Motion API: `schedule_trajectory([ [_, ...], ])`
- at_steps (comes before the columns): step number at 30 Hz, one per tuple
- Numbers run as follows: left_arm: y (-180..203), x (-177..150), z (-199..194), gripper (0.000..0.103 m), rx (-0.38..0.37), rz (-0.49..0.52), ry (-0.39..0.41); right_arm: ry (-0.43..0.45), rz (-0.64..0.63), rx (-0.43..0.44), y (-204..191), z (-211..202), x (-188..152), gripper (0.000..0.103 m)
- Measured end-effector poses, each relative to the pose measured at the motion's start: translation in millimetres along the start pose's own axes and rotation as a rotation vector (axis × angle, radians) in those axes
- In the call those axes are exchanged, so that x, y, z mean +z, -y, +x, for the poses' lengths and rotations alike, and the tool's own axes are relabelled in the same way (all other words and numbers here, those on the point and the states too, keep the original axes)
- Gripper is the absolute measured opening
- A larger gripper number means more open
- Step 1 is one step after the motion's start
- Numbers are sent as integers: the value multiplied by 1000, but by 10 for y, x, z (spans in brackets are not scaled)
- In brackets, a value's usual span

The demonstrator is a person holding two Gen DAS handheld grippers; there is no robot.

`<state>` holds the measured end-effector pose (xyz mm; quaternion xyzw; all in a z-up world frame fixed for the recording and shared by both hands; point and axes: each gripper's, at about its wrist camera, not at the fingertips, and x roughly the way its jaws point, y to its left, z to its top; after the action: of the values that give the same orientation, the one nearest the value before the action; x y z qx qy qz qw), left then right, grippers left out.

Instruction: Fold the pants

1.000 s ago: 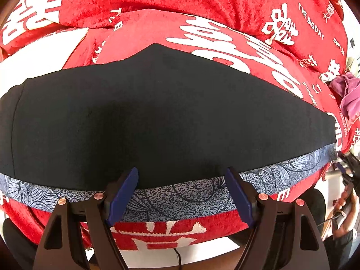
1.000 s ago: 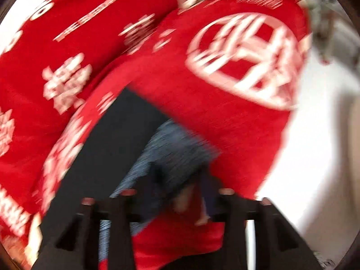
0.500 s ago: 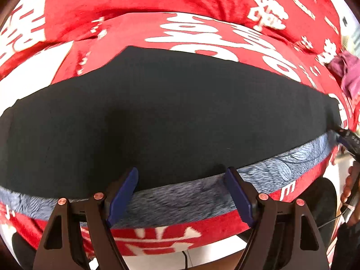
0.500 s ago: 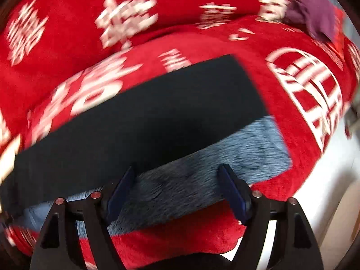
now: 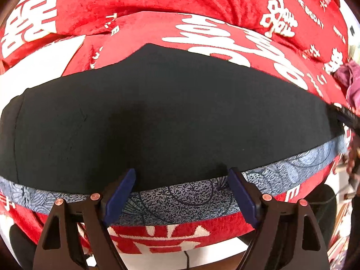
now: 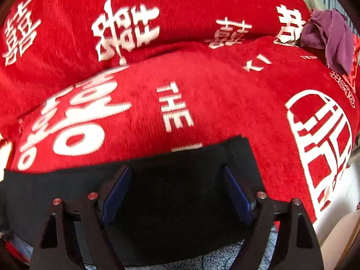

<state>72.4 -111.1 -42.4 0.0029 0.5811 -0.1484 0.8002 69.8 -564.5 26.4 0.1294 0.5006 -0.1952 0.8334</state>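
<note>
The black pants (image 5: 162, 117) lie flat across the red blanket, folded lengthwise, on a blue-grey patterned cloth (image 5: 180, 198) that shows as a strip along their near edge. My left gripper (image 5: 180, 189) is open and empty, its blue pads over that near edge at mid-length. My right gripper (image 6: 175, 189) is open and empty over the right end of the pants (image 6: 171, 193). The right gripper's tip shows at the right edge of the left wrist view (image 5: 346, 114).
A red blanket with white characters (image 6: 202, 103) covers the sofa seat and back. A crumpled purple cloth (image 6: 330, 38) lies at the far right; it also shows in the left wrist view (image 5: 351, 81). White floor (image 6: 342, 193) is at the right.
My right gripper let go of the patterned cloth, opened, and swung forward over the pants' right end. My left gripper stayed open at the near edge.
</note>
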Motion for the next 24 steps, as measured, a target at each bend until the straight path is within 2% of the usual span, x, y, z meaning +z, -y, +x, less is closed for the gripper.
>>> schedule_trajectory([
  [1, 14, 16, -7, 85, -11, -8, 3, 13, -4, -9, -60, -136, -61, 85],
  [3, 86, 49, 0, 85, -13, -2, 6, 29, -33, 50, -225, -375, -242, 86],
  [5, 230, 111, 31, 85, -13, 25, 3, -1, -84, 64, -437, -416, -466, 89],
  [8, 497, 227, 73, 85, 8, 74, 9, -103, -175, -21, -706, -255, -816, 95],
  [9, 570, 261, 88, 85, 16, 87, 13, -88, -162, -43, -717, -225, -887, 101],
  [10, 641, 300, 109, 85, 27, 99, 15, -29, -89, -43, -656, -254, -916, 103],
  [12, 732, 375, 137, 85, 41, 99, 13, -31, -18, 6, -548, -240, -922, 103],
  [15, 828, 486, 179, 85, 30, 79, 5, -23, -32, -11, -573, -278, -931, 103],
  [19, 850, 513, 409, 86, 89, 89, -47, -22, -21, 9, -538, -276, -941, 103],
  [21, 825, 480, 407, 95, 96, 86, -23, -20, -23, 5, -547, -263, -936, 103],
  [24, 763, 439, 395, 95, 90, 87, -13, -19, -22, 7, -556, -231, -936, 103],
])
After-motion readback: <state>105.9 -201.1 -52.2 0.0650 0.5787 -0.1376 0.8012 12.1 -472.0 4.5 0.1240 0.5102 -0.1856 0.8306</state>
